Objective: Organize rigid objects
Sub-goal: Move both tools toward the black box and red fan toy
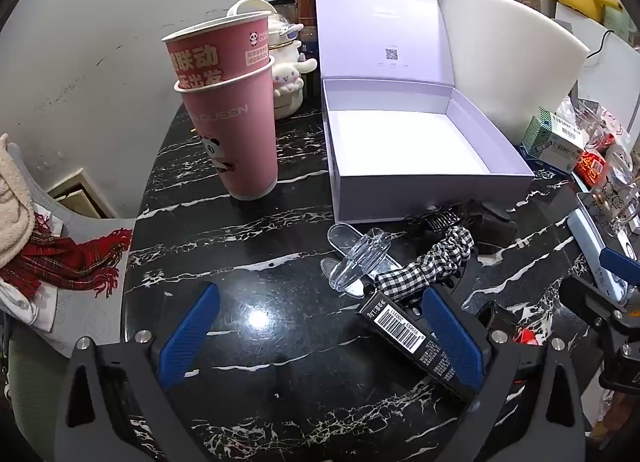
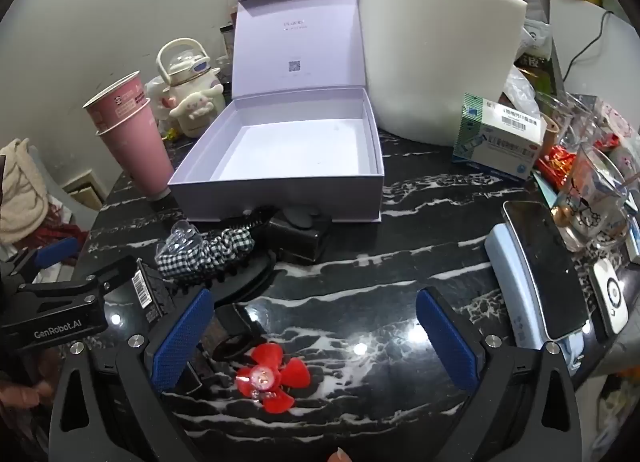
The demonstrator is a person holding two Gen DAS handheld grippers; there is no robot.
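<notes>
An open, empty lilac box (image 1: 420, 198) (image 2: 280, 198) stands on the black marble table (image 1: 248, 262). In front of it lie a clear hair claw (image 1: 356, 258) (image 2: 180, 238), a checked scrunchie (image 1: 428, 266) (image 2: 208, 250), a black comb clip (image 1: 440, 218) and a small black case (image 2: 300, 234). My left gripper (image 1: 320, 338) is open; a black barcode box (image 1: 408, 338) (image 2: 148, 294) lies against its right finger's inner side. My right gripper (image 2: 316, 342) is open over a red flower clip (image 2: 272, 378) and a black ring (image 2: 232, 342).
Two stacked pink paper cups (image 1: 228, 114) stand left of the box, with a plush-covered kettle (image 2: 188, 94) behind them. White foam (image 2: 440, 54), a medicine box (image 2: 500, 138), a glass mug (image 2: 596, 198) and a phone (image 2: 548, 266) crowd the right side. The table edge curves at left.
</notes>
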